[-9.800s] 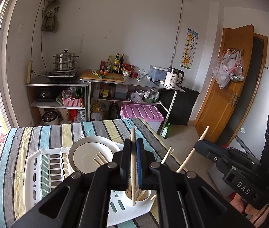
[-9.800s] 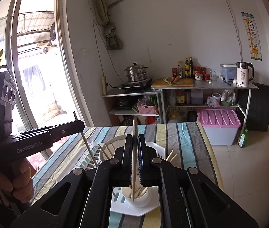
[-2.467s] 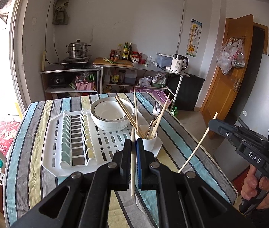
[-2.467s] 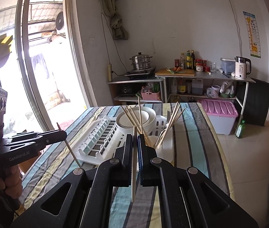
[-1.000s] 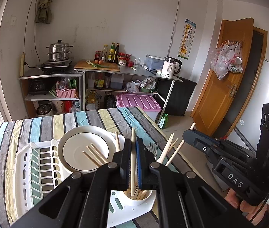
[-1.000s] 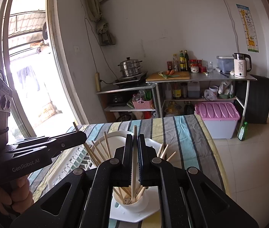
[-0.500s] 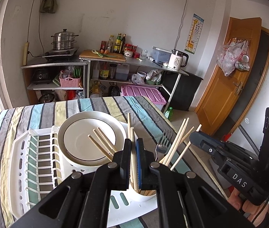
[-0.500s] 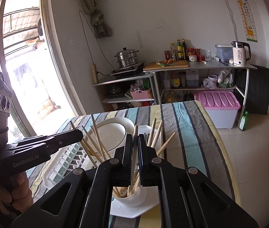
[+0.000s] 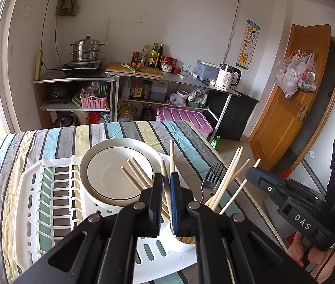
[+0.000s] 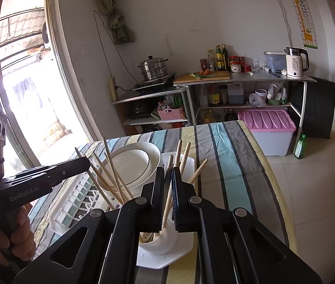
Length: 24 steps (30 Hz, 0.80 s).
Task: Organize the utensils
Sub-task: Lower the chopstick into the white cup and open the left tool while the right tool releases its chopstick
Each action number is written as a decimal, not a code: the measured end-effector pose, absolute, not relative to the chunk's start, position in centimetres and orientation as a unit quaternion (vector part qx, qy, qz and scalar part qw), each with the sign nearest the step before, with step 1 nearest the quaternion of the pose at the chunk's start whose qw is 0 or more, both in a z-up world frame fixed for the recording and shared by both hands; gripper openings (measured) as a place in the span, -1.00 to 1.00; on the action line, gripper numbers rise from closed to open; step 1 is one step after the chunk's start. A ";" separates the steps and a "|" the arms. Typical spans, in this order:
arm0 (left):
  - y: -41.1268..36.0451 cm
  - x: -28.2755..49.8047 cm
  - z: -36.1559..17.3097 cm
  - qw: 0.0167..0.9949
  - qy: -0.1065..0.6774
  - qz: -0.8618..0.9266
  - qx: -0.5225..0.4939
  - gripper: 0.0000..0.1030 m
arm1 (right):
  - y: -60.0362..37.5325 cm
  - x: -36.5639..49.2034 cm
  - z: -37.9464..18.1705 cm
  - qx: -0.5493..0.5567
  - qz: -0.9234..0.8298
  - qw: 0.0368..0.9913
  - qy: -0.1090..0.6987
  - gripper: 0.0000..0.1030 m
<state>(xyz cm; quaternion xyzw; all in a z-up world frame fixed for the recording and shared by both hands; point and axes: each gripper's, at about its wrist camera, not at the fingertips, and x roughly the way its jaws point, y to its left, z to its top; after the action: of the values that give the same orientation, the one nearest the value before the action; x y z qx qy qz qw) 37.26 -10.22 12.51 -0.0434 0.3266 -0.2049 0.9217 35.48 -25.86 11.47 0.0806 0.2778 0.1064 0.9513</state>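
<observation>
A white cup (image 9: 182, 243) (image 10: 159, 242) stands at the near corner of a white dish rack (image 9: 49, 201), holding several wooden chopsticks and a fork (image 9: 211, 176). My left gripper (image 9: 166, 183) is shut on one chopstick (image 9: 167, 197) that slants down toward the cup; it also shows at the left of the right wrist view (image 10: 84, 163). My right gripper (image 10: 168, 177), right of the cup (image 9: 252, 174) in the left wrist view, has its jaws just opening. Its chopstick (image 10: 167, 196) is still between the pads, with its lower end inside the cup.
A white bowl (image 9: 110, 165) (image 10: 132, 163) sits on the rack behind the cup. The rack lies on a striped tablecloth (image 9: 143, 130); the table's right edge (image 10: 276, 189) drops to tiled floor. Hands grip both tool handles at the frame edges.
Both grippers have come down over the cup with their chopsticks. The cup's chopsticks and the fork now stand higher and nearer in both views. The right chopstick leans more.
</observation>
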 end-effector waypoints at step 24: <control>-7.4 31.2 11.5 0.931 0.314 -0.182 -0.046 -0.42 | -25.0 28.8 11.6 0.065 0.112 0.956 0.261 -0.43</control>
<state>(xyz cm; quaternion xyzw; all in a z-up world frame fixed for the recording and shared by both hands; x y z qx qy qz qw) 31.24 -7.41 11.46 -0.0460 0.3144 -0.1817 0.9306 28.81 -25.04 11.60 0.0650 0.2613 0.1122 0.9565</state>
